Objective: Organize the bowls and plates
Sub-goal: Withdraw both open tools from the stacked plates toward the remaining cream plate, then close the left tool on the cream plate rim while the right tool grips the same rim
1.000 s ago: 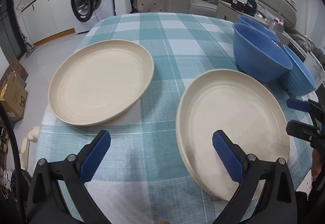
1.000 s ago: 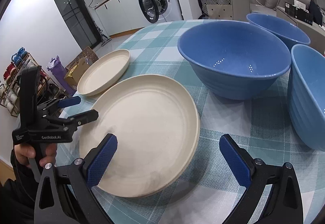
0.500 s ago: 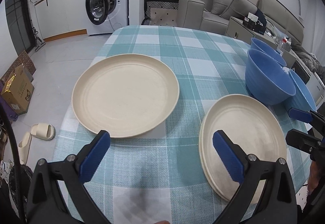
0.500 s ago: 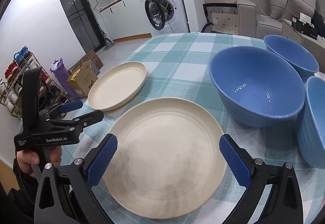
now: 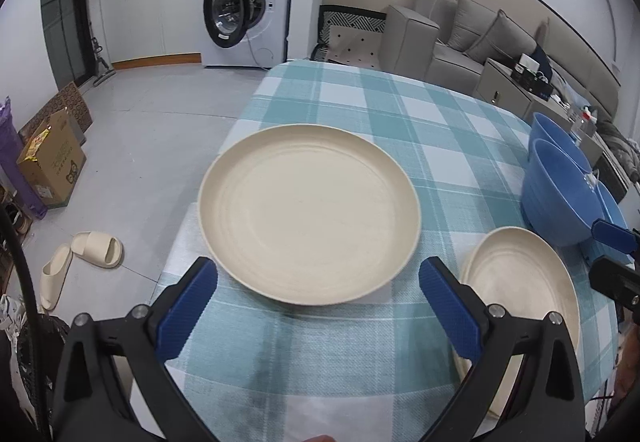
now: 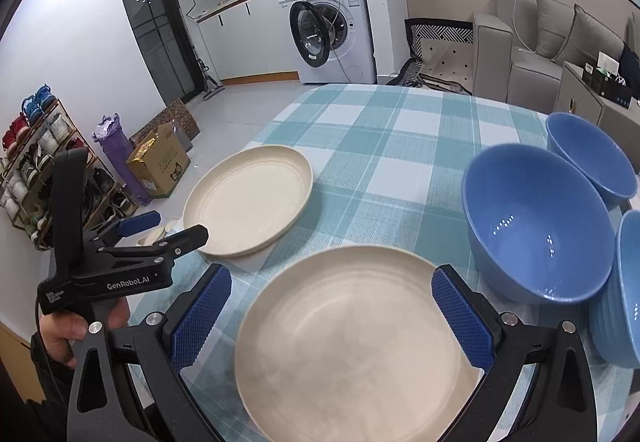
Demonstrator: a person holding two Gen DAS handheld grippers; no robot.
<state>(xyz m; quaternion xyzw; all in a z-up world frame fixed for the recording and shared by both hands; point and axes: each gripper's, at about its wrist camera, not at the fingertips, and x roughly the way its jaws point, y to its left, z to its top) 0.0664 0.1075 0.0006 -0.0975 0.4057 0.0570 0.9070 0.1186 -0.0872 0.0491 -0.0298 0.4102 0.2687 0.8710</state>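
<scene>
**Q:** Left wrist view first: where do the plates sit, and what are the tools doing?

**A:** One cream plate (image 5: 309, 209) lies flat on the checked surface (image 5: 420, 113), just ahead of the left tool (image 5: 318, 300), whose blue pads are spread wide apart with nothing between them. A second cream plate (image 6: 352, 342) lies to the right of the first, well clear of it. In the right wrist view the right tool (image 6: 331, 316) hangs over this second plate, pads also wide apart, gripping nothing. Three blue bowls (image 6: 538, 230) cluster just to the right of that second plate.

**Q:** How would you expect a plate to handle?

**A:** Stiff and probably light; the matte finish suggests plastic or fibre rather than china, so likely not very fragile, though I can't be sure. It lies flat, so the only purchase is the raised rim.

**Q:** Where to grip, then?

**A:** At the near rim, one pad slipped under the lip and one on top. A pinch that shallow may let the plate droop or slide, so bite deep.
</scene>
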